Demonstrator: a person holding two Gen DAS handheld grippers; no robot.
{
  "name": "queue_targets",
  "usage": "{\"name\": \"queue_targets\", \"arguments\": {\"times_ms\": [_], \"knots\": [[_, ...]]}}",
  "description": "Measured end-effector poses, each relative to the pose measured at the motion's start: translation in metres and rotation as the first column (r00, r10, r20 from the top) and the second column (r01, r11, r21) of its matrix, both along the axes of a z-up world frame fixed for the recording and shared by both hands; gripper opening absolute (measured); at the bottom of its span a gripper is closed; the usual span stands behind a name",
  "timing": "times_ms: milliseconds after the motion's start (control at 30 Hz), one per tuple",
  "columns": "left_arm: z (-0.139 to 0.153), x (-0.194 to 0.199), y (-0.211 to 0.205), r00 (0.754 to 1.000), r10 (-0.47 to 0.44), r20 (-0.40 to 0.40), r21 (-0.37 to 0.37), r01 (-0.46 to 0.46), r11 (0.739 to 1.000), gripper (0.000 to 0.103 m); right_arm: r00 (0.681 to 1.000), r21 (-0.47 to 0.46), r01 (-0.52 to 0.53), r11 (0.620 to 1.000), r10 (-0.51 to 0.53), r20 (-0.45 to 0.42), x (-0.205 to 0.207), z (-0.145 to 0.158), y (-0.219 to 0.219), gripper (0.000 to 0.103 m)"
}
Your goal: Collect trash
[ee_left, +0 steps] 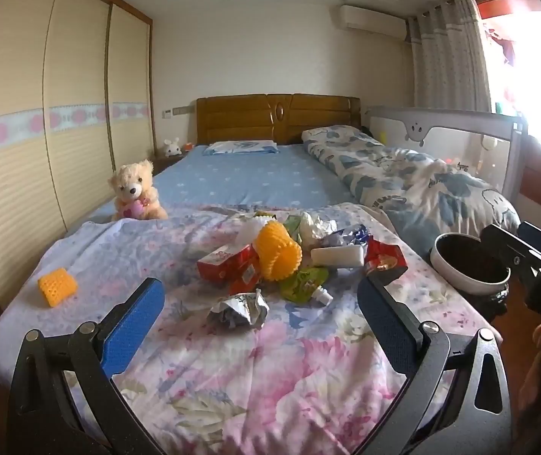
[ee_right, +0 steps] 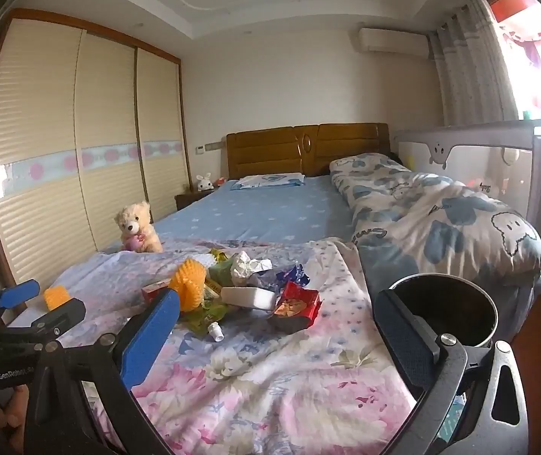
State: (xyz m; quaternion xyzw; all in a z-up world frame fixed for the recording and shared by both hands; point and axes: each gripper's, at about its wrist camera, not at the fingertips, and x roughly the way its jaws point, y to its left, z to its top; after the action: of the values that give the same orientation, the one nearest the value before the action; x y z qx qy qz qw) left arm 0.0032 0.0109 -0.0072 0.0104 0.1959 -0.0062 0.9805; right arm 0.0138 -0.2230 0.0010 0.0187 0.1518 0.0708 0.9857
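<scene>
Two hand-held grippers here, both with blue-padded fingers spread as wide as they go and nothing between them. The left hand-held gripper [ee_left: 261, 313] hovers over the foot of the bed, the right hand-held gripper [ee_right: 276, 335] sits just beside it, nearer the bin.

The trash is all in one loose pile on the pink and lilac flowered bedspread [ee_left: 270, 371] at the foot end. What I can count: two yellow foam fruit nets, one big cylinder-ish one [ee_left: 276, 252] in the middle of the pile and one smaller one [ee_left: 57, 287] lying well apart off to the left. One crumpled silver foil ball [ee_left: 240, 309] nearest the left gripper. One white flat rectangular block [ee_left: 337, 256], one green squeeze pouch with a white spout [ee_left: 304, 284], one red box-like carton [ee_left: 225, 263], one shiny red torn wrapper [ee_left: 384, 258], plus some crumpled white paper [ee_right: 247, 263] at the back.

One round dark-lined bin with a white rim [ee_left: 469, 265] stands off the right edge of the bed. One cream teddy bear [ee_left: 137, 191] sits at the left edge
</scene>
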Motion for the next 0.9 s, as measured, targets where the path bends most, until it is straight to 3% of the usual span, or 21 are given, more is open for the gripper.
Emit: {"name": "queue_targets", "arguments": {"times_ms": [900], "knots": [[-0.0042,0.0013,0.0009,1.0,0.004,-0.005,0.002,-0.004,1.0,0.103,0.999,0.009,-0.033,0.999,0.033,-0.033,0.0035,-0.0043,0.0033,0.103]]}}
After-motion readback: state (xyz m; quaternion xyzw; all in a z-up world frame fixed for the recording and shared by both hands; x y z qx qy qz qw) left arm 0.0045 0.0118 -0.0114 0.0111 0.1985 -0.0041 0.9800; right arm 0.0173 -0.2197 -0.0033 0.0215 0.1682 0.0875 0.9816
